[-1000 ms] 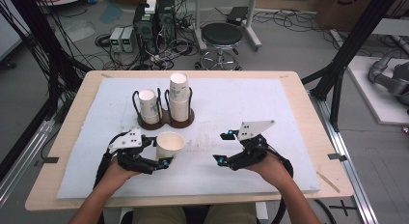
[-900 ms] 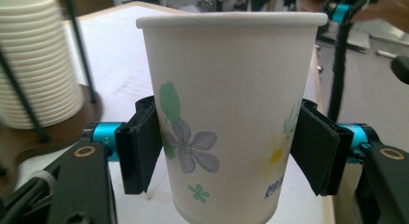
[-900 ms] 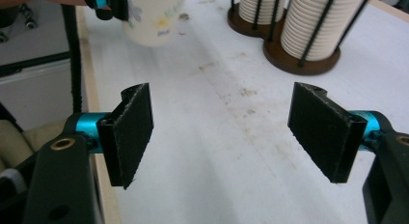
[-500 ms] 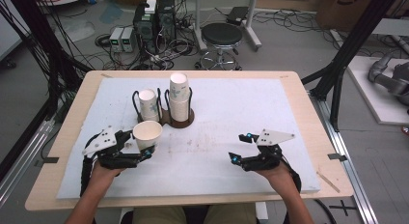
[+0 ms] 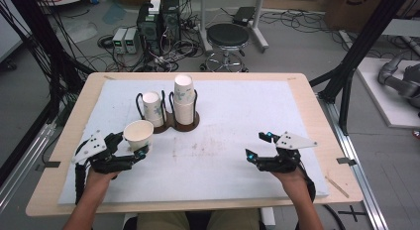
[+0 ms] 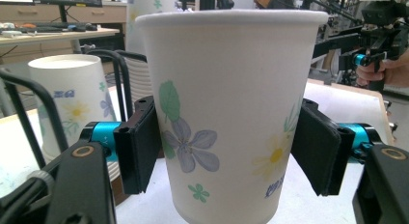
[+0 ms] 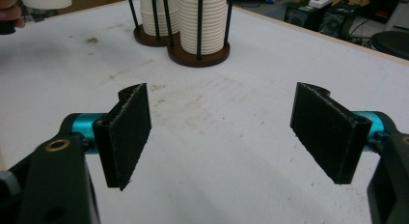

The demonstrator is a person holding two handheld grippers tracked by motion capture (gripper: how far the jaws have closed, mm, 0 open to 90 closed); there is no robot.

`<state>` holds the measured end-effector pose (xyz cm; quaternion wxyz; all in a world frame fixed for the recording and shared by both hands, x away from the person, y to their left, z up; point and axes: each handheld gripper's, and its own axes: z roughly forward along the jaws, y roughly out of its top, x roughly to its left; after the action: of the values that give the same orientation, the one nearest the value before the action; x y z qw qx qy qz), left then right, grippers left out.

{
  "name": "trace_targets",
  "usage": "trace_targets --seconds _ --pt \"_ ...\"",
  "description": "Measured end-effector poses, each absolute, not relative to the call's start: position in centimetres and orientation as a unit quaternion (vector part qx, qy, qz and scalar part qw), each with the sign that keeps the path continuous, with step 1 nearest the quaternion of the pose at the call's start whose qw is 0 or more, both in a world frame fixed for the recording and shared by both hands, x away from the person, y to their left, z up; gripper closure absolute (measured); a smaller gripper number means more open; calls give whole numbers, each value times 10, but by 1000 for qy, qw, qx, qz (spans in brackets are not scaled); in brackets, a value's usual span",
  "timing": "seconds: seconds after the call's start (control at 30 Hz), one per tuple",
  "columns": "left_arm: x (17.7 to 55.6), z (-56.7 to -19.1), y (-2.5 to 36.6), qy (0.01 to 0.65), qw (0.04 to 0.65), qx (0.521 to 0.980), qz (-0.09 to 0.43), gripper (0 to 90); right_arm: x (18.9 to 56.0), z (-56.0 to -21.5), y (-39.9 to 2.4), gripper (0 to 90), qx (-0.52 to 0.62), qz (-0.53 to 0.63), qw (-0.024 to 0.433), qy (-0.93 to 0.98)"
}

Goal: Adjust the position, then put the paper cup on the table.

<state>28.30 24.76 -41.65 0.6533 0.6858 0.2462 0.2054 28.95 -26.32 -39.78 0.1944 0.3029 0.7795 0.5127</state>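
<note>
High view: left tongs [image 5: 140,151] grip one paper cup [image 5: 138,135], right tongs [image 5: 258,145] gape empty, two cup stacks [image 5: 183,99] behind.

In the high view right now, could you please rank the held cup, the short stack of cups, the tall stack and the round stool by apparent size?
1. Round stool, though farther away
2. Tall stack
3. Short stack and held cup: too alike to rank
</note>
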Motion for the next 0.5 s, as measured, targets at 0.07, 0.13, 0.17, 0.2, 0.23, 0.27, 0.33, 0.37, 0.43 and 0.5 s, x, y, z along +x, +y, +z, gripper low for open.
trace_targets --seconds 0.07,0.13,0.17,0.2,0.23,0.27,0.33,0.37,0.43,0.5 --pt "283 -417 249 248 653 686 205 313 290 -398 -263 226 305 514 197 777" --pt "283 -417 249 249 653 685 205 313 291 -399 -262 221 305 513 197 778" --pt "283 -417 248 249 652 686 206 313 291 -399 -262 221 304 513 196 779" --pt "283 -418 247 250 652 686 205 313 291 -399 -261 219 302 512 197 780" --pt "283 -418 247 248 652 687 205 313 290 -398 -261 218 300 512 197 780" --pt "283 -418 246 249 651 688 203 313 290 -398 -261 217 300 513 196 780" --pt "284 -418 245 248 652 687 201 312 290 -398 -260 217 299 515 197 778" --pt "285 -419 245 248 652 688 200 312 290 -399 -260 217 300 515 194 779" --pt "285 -419 243 247 651 690 197 312 290 -399 -260 217 299 513 195 781" --pt "286 -420 241 245 649 693 198 311 289 -399 -260 217 300 513 193 781"
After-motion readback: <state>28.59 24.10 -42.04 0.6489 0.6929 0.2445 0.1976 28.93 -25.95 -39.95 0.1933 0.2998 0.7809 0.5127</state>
